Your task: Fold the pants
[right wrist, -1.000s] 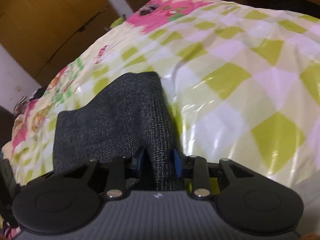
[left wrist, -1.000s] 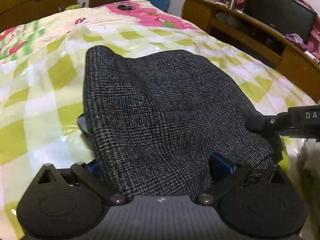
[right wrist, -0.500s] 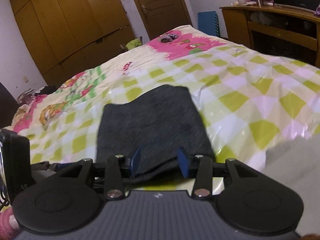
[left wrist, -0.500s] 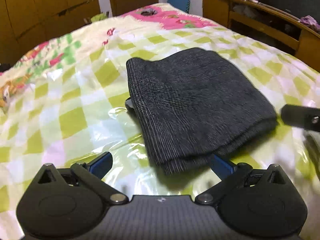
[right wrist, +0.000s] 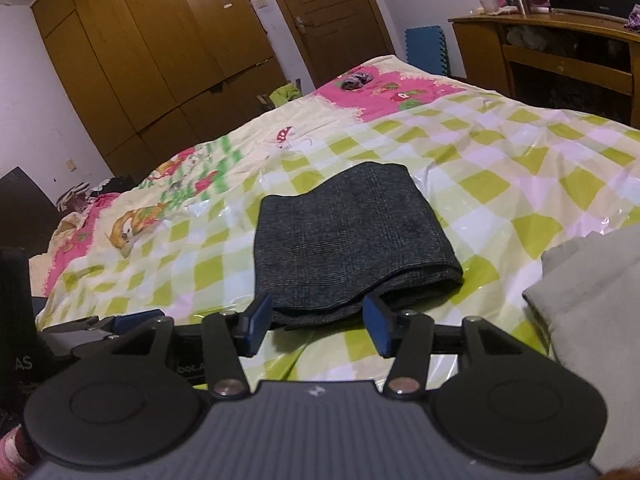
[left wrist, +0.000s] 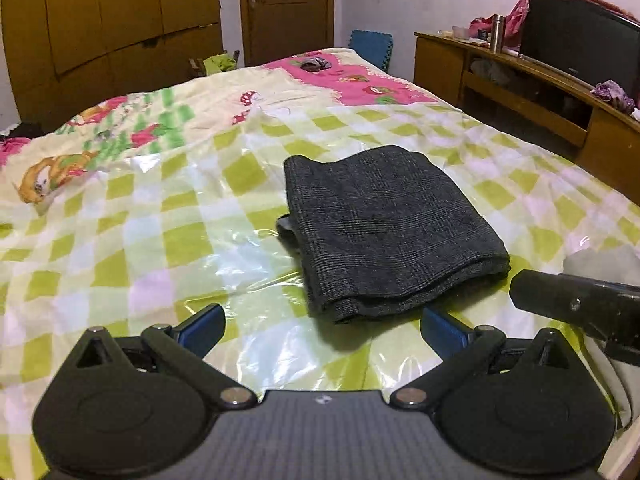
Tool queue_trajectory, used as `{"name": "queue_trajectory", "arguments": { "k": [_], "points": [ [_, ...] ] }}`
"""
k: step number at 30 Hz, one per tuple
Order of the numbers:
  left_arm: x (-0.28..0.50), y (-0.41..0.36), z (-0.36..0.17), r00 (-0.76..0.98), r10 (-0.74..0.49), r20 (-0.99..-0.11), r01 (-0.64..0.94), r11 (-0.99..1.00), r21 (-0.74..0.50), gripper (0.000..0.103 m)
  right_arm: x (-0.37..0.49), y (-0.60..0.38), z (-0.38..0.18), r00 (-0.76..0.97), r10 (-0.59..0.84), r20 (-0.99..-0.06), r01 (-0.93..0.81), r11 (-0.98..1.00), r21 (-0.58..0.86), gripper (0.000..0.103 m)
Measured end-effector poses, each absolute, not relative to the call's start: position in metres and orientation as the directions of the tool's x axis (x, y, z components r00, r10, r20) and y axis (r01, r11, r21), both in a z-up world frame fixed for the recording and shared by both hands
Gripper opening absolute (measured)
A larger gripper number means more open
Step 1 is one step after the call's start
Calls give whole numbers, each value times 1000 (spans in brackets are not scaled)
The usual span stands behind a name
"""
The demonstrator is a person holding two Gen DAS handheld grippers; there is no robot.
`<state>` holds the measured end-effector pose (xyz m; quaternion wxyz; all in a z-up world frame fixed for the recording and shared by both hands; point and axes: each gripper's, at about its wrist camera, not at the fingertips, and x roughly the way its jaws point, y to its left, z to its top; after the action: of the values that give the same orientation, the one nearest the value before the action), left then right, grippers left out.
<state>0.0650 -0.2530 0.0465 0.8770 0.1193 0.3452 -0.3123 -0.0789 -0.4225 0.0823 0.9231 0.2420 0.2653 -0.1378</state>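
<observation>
The dark grey checked pants (left wrist: 384, 228) lie folded into a compact rectangle on the bed's green-and-white checked cover (left wrist: 160, 240). They also show in the right wrist view (right wrist: 344, 240). My left gripper (left wrist: 320, 328) is open and empty, pulled back just short of the pants' near edge. My right gripper (right wrist: 316, 320) is open and empty, its blue pads (right wrist: 256, 320) just in front of the near fold. The right gripper's body shows at the right of the left wrist view (left wrist: 576, 308).
A grey-beige cloth (right wrist: 592, 300) lies on the bed at the near right. A wooden desk (left wrist: 520, 80) with a monitor stands to the right of the bed. Wardrobes (right wrist: 152, 60) and a door are beyond the bed's far end.
Both grippers let go of the pants, opened and drew back toward me. The pants now lie flat and folded on the bed.
</observation>
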Motion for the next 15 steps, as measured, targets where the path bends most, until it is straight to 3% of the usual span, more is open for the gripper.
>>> {"name": "queue_trajectory", "arguments": {
  "k": [6, 15],
  "points": [
    [57, -240, 59, 576, -483, -659, 620, 784, -34, 103, -84, -411, 82, 828, -105, -551, 366, 846, 389, 53],
    [46, -240, 64, 638, -439, -633, 604, 795, 58, 103, -89, -409, 79, 826, -97, -555, 369, 837, 403, 53]
  ]
}}
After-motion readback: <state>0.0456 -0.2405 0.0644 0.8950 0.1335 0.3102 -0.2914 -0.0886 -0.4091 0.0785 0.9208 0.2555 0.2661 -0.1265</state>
